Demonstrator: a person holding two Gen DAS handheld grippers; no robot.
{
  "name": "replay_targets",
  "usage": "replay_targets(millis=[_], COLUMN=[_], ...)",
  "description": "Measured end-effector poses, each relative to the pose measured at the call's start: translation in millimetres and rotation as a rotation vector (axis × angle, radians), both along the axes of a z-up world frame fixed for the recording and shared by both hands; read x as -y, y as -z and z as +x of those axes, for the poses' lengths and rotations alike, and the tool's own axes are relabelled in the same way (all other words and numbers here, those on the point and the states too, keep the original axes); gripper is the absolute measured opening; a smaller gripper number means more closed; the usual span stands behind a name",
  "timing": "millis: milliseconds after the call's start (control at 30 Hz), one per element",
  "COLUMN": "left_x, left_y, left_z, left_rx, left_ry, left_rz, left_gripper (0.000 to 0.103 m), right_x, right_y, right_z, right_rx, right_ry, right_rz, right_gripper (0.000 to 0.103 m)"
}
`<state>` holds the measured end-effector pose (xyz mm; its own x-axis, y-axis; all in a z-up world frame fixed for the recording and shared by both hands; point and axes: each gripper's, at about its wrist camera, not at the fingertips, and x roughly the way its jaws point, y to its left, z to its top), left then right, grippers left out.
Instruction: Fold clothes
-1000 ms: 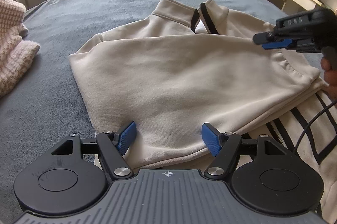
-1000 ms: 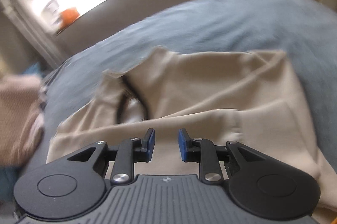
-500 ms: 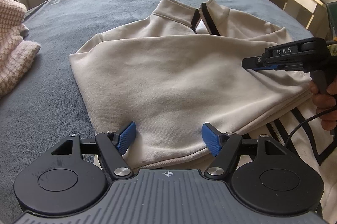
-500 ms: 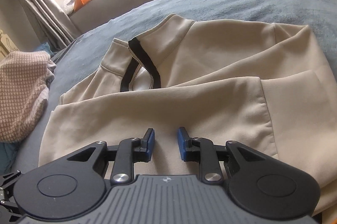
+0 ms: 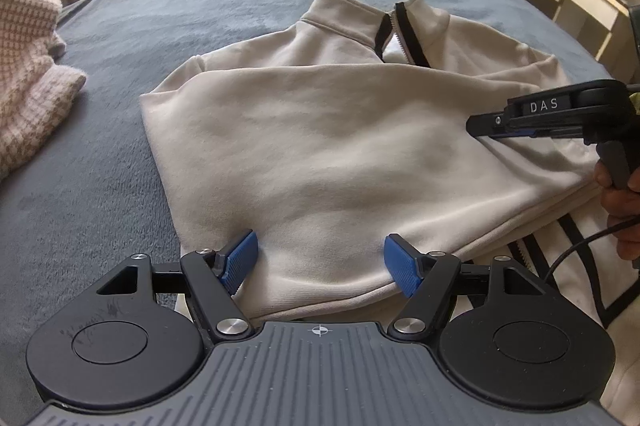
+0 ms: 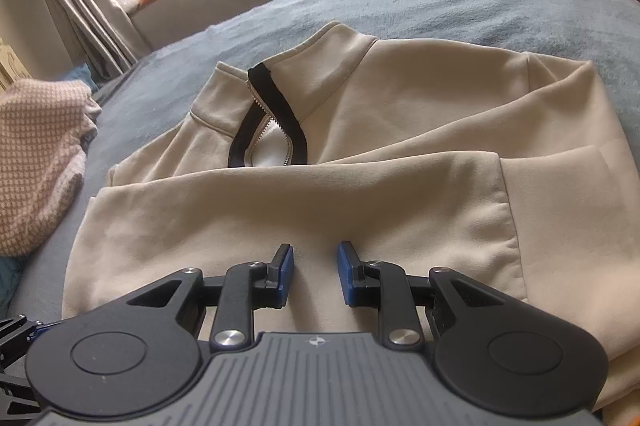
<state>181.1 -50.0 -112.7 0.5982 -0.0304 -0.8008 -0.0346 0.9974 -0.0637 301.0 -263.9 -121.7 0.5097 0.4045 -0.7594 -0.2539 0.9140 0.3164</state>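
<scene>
Cream sweatshirt (image 5: 320, 146) lying folded mid-bed, collar with black-edged zip (image 6: 276, 122) pointing toward far edge of grey-blue bed (image 5: 100, 166). Left hand-held gripper (image 5: 320, 262) hovering wide open over near hem, gripping nothing. Right hand-held gripper (image 6: 314, 266) sitting narrowly parted above folded sleeve, holding nothing. Pink knit pile (image 5: 28, 74) resting near bed's left edge. Striped garment (image 5: 568, 266) peeking out beneath sweatshirt at near right.

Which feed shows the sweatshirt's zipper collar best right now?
The right wrist view: the zipper collar lies near centre, large, its teeth and black trim distinct. The left wrist view shows it smaller and farther off, beyond the folded sweatshirt.
</scene>
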Motion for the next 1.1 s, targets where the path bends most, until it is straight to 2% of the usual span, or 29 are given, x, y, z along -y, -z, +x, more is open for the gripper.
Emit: replay_targets(millis=[100,233,533,600,700,1100], left_x=[0.6,1.4,-8.0,-8.4,-8.9,-8.6], left_y=[1.3,2.2,1.9,2.0,1.7,1.0], left_z=[0.0,-2.7,-5.1,-4.8,-4.1,-1.9], left_rx=[0.008,0.021,0.034,0.033,0.032,0.022], left_ry=[-0.015,-0.017,0.001,0.001,0.004,-0.001], left_rz=[-0.013,-0.015,-0.064,-0.069,-0.073,-0.077], left_gripper=[0.079,0.079,0.080,0.080,0.081,0.083], right_x=[-4.0,-10.3,-18.5,-19.6,-16.3,-12.7], right_y=[-3.4,-14.1,-29.6,-12.0,-6.9,-6.5], right_z=[6.1,15.9,-7.3,-7.4,-14.3,-15.0], right_rx=[-0.032,-0.088,-0.009,-0.067,-0.017,-0.021], right_ry=[-0.001,0.017,0.038,0.036,0.025,0.024], right_rz=[-0.027,-0.068,-0.111,-0.138,-0.122,-0.098], right_gripper=[0.025,0.026,0.028,0.029,0.029,0.030])
